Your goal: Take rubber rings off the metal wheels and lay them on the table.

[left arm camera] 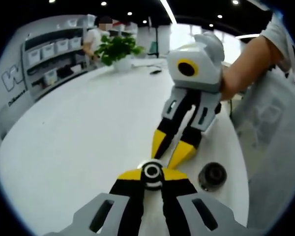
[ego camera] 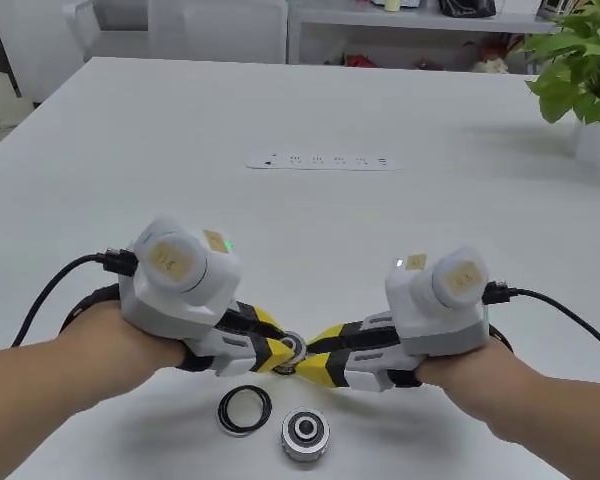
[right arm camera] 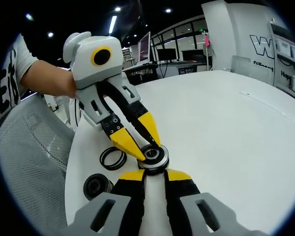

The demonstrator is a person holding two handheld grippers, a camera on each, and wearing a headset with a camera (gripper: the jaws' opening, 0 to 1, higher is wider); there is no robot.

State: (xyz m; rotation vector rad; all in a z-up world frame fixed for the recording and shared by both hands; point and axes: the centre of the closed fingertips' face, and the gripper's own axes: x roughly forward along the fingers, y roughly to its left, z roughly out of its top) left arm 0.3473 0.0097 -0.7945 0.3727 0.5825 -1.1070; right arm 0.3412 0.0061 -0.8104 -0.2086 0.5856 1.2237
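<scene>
A small metal wheel with a black rubber ring around it hangs just above the table between both grippers. My left gripper is shut on this wheel, which sits between its yellow tips. From the opposite side, my right gripper closes on the ringed rim of the wheel. In the head view the left gripper and right gripper meet tip to tip. A loose black rubber ring and a bare metal wheel lie on the table below them.
The white table stretches ahead, with a white power strip at its middle. A potted plant stands at the far right corner. Black cables trail from both grippers. Shelves and a person are in the background.
</scene>
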